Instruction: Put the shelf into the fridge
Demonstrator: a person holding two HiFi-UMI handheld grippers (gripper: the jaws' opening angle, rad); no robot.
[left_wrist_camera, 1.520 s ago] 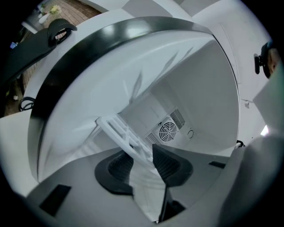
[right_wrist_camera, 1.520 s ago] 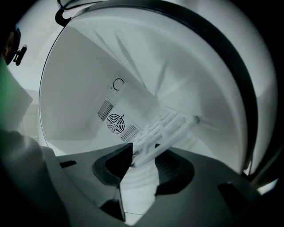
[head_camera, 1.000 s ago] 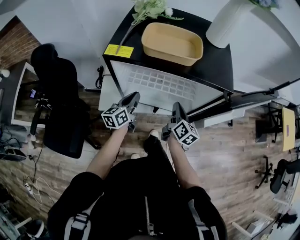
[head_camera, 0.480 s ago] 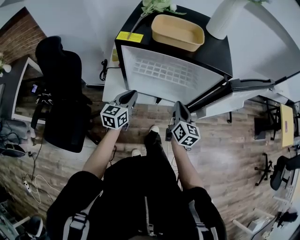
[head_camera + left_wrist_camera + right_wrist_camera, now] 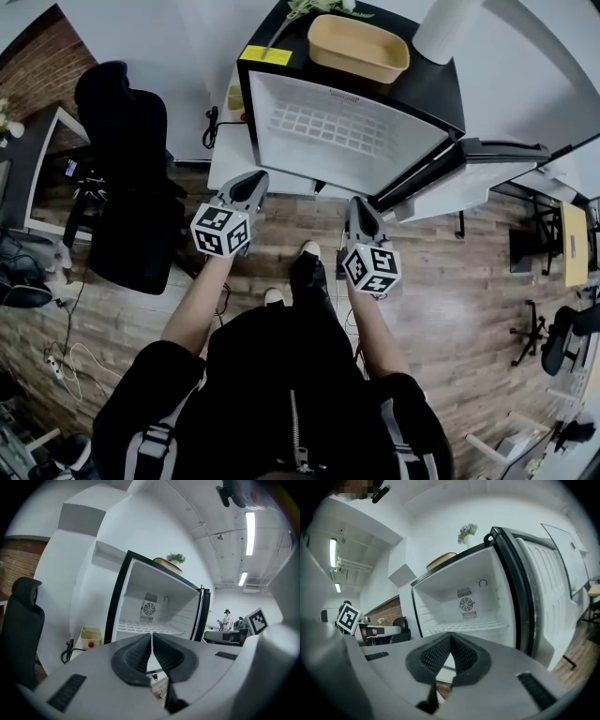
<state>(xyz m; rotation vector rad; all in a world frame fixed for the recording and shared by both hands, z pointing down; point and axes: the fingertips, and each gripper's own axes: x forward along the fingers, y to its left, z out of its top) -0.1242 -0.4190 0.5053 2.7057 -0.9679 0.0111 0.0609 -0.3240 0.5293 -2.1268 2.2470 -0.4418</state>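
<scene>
The small black fridge [image 5: 433, 86] stands open, its door [image 5: 473, 172] swung out to the right. Inside it a white wire shelf [image 5: 328, 127] lies flat across the white compartment; it also shows in the left gripper view [image 5: 145, 628] and the right gripper view [image 5: 469, 626], below the rear fan. My left gripper [image 5: 251, 180] and right gripper [image 5: 360, 208] hover side by side in front of the fridge's opening, apart from it. Both are shut with nothing between their pads, left gripper [image 5: 152, 637] and right gripper [image 5: 450, 637].
On the fridge top sit a yellow tub [image 5: 359, 47], a white vase [image 5: 448, 28] and some flowers [image 5: 314, 7]. A yellow box with a red button [image 5: 90, 638] stands left of the fridge. A black office chair [image 5: 127, 187] is further left. A person [image 5: 227, 619] stands far off.
The head view has tilted, so more of the fridge's open inside shows. Both grippers have drawn back a little from the fridge front and stay empty.
</scene>
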